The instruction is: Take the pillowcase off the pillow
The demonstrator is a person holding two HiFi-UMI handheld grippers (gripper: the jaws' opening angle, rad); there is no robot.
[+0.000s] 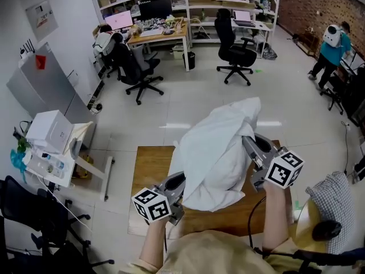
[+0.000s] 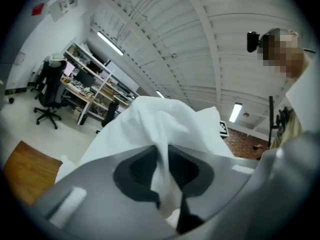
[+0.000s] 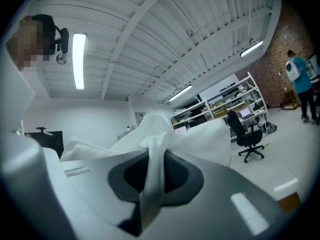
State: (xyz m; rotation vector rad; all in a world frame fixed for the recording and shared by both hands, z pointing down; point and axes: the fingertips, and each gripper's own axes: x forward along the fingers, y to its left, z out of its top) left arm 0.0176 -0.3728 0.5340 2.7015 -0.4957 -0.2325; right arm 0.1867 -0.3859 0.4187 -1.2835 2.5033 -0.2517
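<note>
Apparently early in the stripping: gripped at two places, nothing yet drawn off. Holding the white pillowcase (image 1: 219, 147) bunched and raised over the wooden desk (image 1: 149, 170), plump enough to judge the pillow inside, though not seen as such. Pinching a fold of the cloth at the near lower corner with left tool (image 1: 175, 182), pressed together on it; likewise nipping a twisted pleat at the other side with right tool (image 1: 249, 143). Next, probably: find the open end, keep one pinch on cloth alone, then pull or shake to slide the filling out. Beware catching pillow along with case.
</note>
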